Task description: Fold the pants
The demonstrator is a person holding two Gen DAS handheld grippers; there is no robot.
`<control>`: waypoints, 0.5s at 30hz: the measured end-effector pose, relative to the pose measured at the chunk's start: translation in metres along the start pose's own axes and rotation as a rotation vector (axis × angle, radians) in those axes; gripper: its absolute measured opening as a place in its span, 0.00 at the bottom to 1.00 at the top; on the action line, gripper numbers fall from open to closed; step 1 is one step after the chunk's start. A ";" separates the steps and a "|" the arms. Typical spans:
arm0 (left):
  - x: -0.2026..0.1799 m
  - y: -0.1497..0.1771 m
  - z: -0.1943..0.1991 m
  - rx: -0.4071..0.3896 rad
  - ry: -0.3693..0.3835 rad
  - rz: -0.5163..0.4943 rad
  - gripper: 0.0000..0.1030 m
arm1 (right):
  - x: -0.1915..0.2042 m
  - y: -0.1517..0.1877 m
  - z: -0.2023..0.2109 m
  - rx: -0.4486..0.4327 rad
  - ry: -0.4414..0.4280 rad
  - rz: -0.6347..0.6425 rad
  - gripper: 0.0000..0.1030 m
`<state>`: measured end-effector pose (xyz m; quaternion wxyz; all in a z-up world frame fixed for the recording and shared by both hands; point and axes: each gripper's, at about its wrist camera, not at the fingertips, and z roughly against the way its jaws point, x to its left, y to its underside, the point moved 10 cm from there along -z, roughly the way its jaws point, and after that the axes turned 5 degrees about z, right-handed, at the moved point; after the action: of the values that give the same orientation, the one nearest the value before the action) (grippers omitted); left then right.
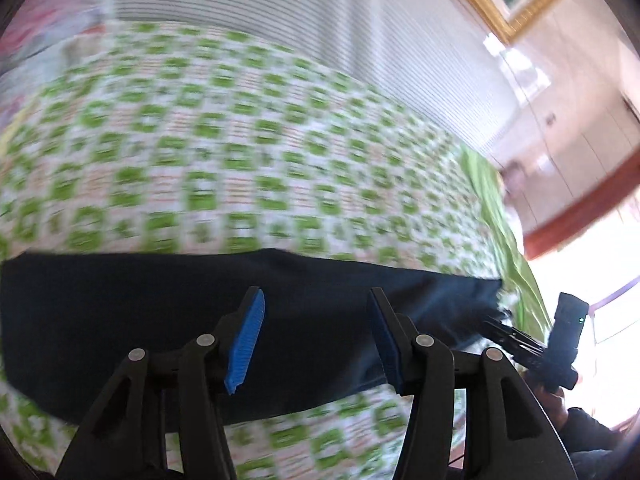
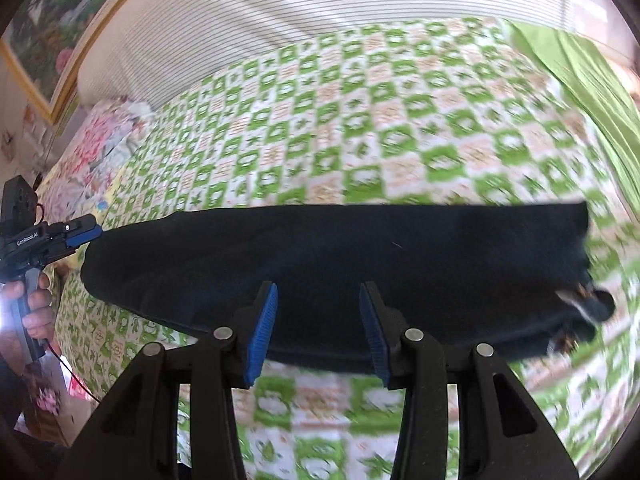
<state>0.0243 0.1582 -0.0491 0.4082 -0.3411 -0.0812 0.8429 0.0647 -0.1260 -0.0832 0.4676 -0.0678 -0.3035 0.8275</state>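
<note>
On the bed [image 2: 360,128], across its green-checked cover, the pants [image 2: 340,264] lie as one long dark band, legs apparently laid one on the other. Their waist end, with a pale lining and small fittings showing, points toward the bed's right side in the right wrist view; the other end tapers toward the left, where the floral bedding is bunched. Judging by that shape, the lengthwise fold looks done, while the crosswise folds that would bring the band down to a compact stack are not yet made.

Both tongs hang over the pants' near edge. The left gripper [image 1: 316,340] has its blue pads well apart, with nothing between them and no cloth touching them; only the dark fabric shows below. The right gripper [image 2: 318,332] stands a little narrower, jaws likewise parted and empty, above the hem nearest the camera. Each view also catches the other tool at the band's far end: one beside the tapered tip, one by the waist corner. Whether those tips touch the fabric, I cannot tell through the blur.
</note>
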 end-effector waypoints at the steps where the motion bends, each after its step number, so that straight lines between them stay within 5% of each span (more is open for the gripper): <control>1: -0.012 0.000 -0.008 0.015 0.009 -0.023 0.53 | -0.006 0.003 0.004 -0.003 0.007 -0.016 0.43; 15: -0.130 0.017 -0.071 0.159 0.104 -0.272 0.57 | -0.061 0.028 0.039 -0.057 0.078 -0.164 0.43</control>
<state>0.1153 0.0403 -0.0435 0.5476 -0.3367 -0.0385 0.7650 0.0623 -0.2035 -0.0776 0.5432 -0.0880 -0.3131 0.7741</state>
